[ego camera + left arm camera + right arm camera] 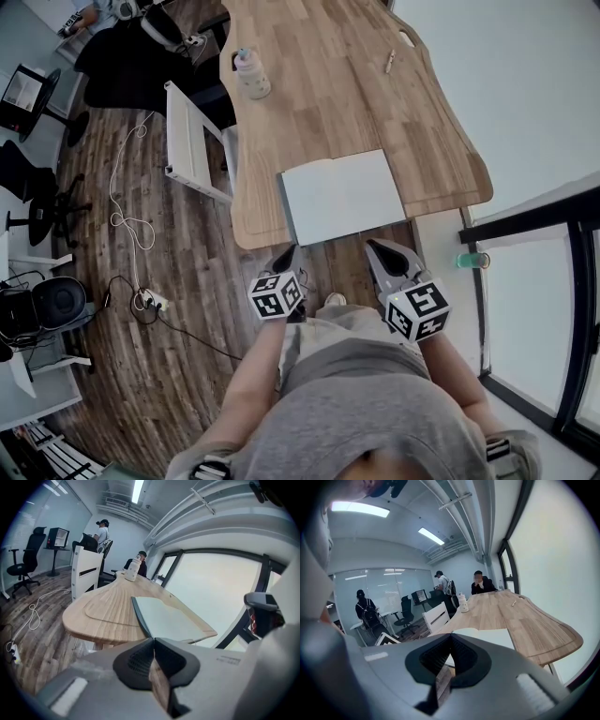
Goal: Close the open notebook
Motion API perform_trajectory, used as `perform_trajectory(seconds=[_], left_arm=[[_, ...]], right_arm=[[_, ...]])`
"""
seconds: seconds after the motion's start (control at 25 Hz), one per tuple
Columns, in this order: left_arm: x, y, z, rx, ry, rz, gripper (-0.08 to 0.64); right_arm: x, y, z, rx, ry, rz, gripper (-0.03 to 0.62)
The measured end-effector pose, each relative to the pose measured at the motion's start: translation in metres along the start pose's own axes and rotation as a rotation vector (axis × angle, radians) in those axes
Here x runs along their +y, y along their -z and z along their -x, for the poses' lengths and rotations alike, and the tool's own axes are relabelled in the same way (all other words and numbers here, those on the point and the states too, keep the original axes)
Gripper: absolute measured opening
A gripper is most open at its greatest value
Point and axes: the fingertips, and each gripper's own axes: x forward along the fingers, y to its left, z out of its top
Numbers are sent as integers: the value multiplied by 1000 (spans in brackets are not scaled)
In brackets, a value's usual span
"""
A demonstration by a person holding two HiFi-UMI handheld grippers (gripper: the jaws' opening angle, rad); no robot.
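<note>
Two-handed, holds left gripper (286, 251) and right gripper (375, 246), jaws pressed together on nothing, just short of the table (319, 84), likely staged for reaching the notebook (342, 197).

The head view looks steeply down from above the light wooden table (347, 94). Left and right gripper views sit low off its near end, facing along it; all share the white rectangular notebook (342, 195).
</note>
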Motion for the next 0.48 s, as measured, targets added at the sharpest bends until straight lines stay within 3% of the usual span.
perform_trajectory(seconds=[0.48], left_arm=[[-29, -32, 20, -63, 45, -67, 11]], right_arm=[[0, -16, 15, -62, 22, 8, 2]])
